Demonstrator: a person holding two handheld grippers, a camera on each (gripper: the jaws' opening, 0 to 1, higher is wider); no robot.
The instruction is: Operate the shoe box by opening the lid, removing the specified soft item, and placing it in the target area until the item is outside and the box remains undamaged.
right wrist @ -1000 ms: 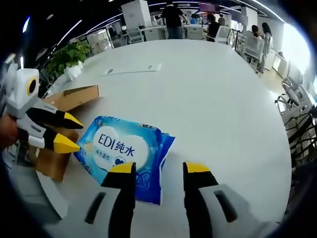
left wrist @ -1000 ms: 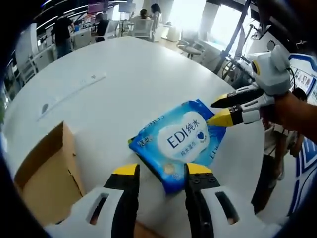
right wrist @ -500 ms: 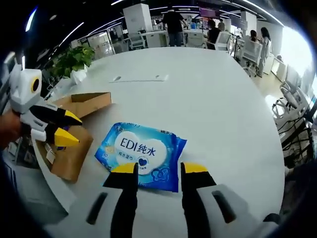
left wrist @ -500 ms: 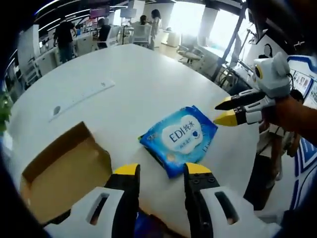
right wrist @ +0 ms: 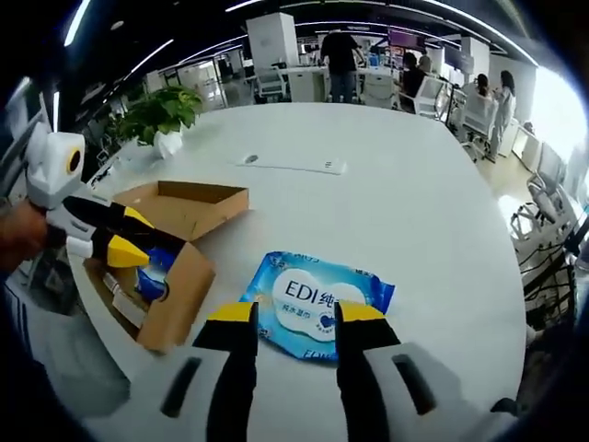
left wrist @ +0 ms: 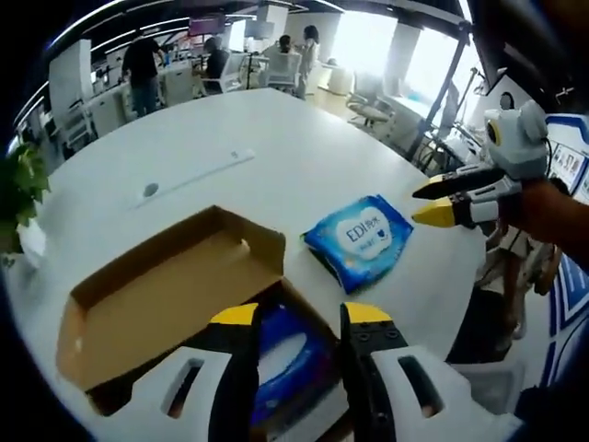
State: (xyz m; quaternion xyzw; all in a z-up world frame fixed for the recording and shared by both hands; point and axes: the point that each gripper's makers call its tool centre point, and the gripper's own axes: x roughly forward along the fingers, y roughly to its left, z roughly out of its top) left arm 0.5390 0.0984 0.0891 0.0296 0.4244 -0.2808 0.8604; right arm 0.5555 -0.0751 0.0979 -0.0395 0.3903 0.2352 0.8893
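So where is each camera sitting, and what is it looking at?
Left gripper view: rides the left hand-held gripper, above the open brown cardboard shoe box, facing the blue wet-wipe pack on the round white table; the right hand-held gripper and a forearm enter from the right.
Right gripper view: rides the right hand-held gripper, just above the pack, looking across the table; the left hand-held gripper hangs over the box.
Both share pack, box and table.

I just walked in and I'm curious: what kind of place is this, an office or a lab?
Most likely an open-plan office. A large round white table fills the foreground, desks with office chairs and standing people line the back, and a potted plant sits at the table's edge.
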